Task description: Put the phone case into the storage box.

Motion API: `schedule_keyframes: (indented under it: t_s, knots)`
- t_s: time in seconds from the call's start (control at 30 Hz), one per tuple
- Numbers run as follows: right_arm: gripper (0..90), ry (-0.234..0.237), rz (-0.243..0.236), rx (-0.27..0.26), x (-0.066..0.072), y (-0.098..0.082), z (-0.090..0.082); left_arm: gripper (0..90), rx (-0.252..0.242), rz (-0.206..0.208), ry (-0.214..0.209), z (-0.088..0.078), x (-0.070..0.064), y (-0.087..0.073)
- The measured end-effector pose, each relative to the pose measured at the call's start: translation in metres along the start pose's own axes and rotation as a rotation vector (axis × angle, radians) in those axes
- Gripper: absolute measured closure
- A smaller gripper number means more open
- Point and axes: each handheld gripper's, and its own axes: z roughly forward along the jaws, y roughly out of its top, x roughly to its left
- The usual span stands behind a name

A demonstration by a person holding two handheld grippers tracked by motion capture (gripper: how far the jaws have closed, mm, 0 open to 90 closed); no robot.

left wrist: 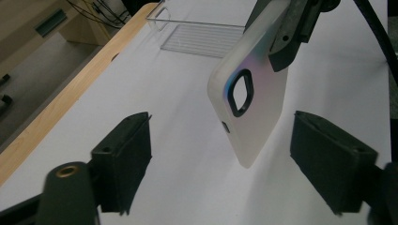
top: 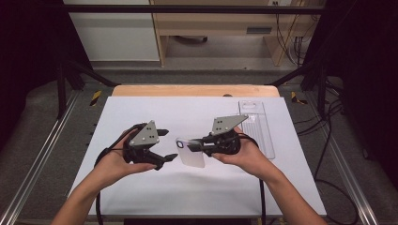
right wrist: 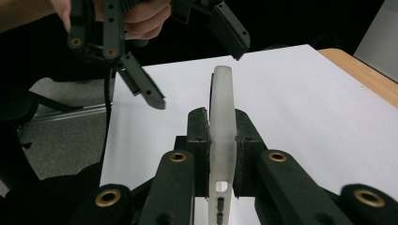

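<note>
Phone case (top: 192, 152), frosted white with a black-ringed camera cutout, hangs in the air above the white bench (top: 141, 192), clamped at one end by the right gripper (top: 202, 146). From the right gripper view the case (right wrist: 221, 117) stands edge-on between the two black jaws, whose pads press on both of its flat faces, so that gripper is closed on it. The left gripper (top: 163, 149) sits just to the left of the case in the high view, its jaws spread apart and pointing toward the case's free end. In the left gripper view the case (left wrist: 251, 108) hangs tilted between and beyond the two wide-set jaws, touching neither pad; the cutout faces that camera, and the right gripper (left wrist: 293, 33) holds the case from above. A clear plastic tray (top: 257, 125) lies flat near the right edge of the bench, well apart from both hands. The person's left hand (top: 115, 161) and right hand (top: 244, 157) each wrap around a gripper body, with cables trailing back toward the bench's near edge.
</note>
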Motion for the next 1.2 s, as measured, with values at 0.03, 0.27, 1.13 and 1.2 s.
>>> schedule_keyframes:
  t_s: [0.03,0.27,1.13,1.2]
  knots:
    - [80.8,0.002,0.000,0.004,0.000,0.000,0.000,27.3,0.005,0.013,0.000,0.000,0.000,0.001]
    - [80.7,0.020,-0.009,0.004,0.003,0.001,0.002,40.1,0.008,0.024,-0.050,0.002,0.001,0.003]
    - [80.6,0.068,-0.050,0.052,0.007,0.002,0.015,67.8,0.058,0.091,-0.147,0.008,-0.002,0.002]
    - [80.4,0.067,-0.051,0.053,0.007,0.002,0.016,69.3,0.064,0.074,-0.159,0.008,-0.002,0.001]
